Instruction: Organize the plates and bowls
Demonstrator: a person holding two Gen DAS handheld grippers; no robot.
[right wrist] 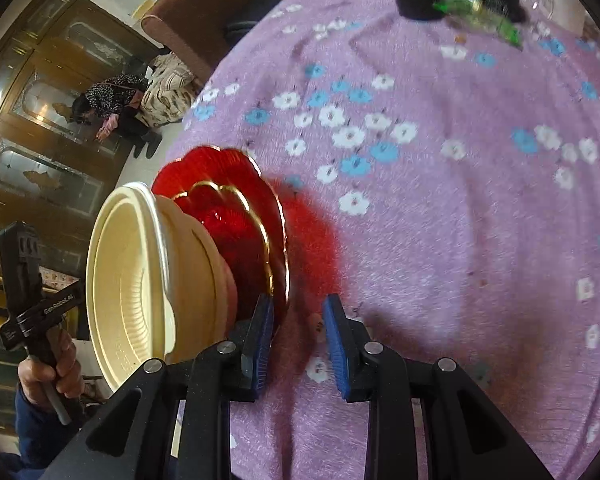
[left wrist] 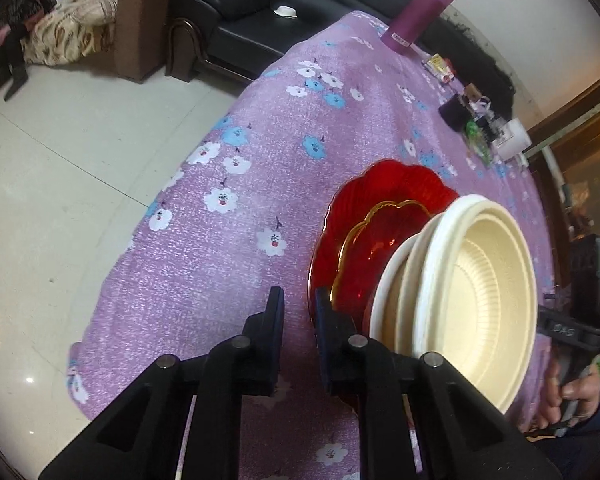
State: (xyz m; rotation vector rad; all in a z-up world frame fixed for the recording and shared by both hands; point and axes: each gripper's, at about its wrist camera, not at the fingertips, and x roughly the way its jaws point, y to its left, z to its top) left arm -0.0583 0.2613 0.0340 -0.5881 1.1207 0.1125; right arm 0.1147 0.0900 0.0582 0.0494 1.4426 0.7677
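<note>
Ribbed cream bowls (left wrist: 476, 280) nest on scalloped red glass plates (left wrist: 384, 208).

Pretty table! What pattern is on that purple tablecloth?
White and blue flowers scattered over the purple tablecloth; the right wrist view shows it best.

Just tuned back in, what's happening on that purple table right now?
A person holds a hand-held gripper in each hand over a floral purple tablecloth. The dishes are already stacked: cream bowls nested on a small gold-rimmed red plate, which sits on a larger red plate. The left hand-held gripper and right hand-held gripper flank the stack's edges, with nothing gripped between their fingers.
</note>
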